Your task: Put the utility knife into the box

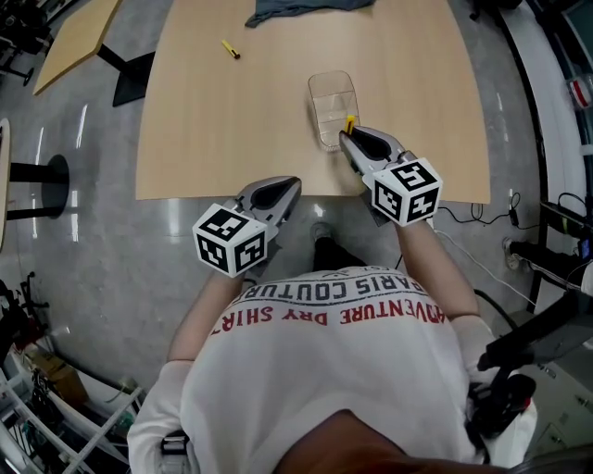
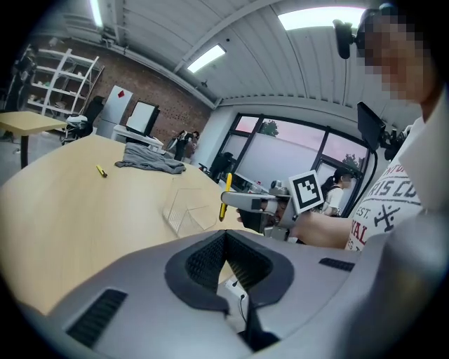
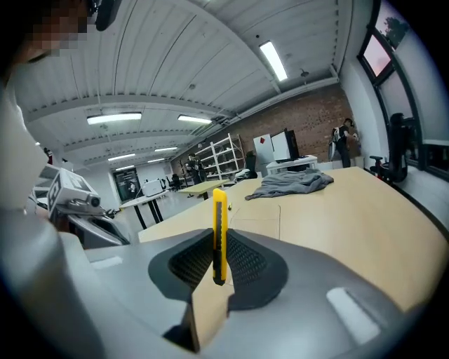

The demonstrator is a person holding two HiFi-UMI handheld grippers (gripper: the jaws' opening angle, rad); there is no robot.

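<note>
1. Table (image 1: 232,120): light wood top.
2. Cloth (image 1: 306,9): grey, bunched, at the table's far edge.
3. Box (image 1: 332,109): clear plastic, open at the top, right of the table's middle and closer to the near edge than the far one.
4. Right gripper (image 1: 347,132): tips at the box's near end. Its 2 jaws are clamped on the utility knife.
5. Left gripper (image 1: 289,185): held at the table's near edge, well apart from the box. Its 2 jaws are pressed together with nothing between them.
6. Utility knife (image 3: 219,238): yellow, upright in the right gripper's pads, with its upper end standing clear above them. It sits at the box's near end; contact with the box cannot be told.
7. Small yellow item (image 1: 230,49): lies alone toward the table's far left corner.
</note>
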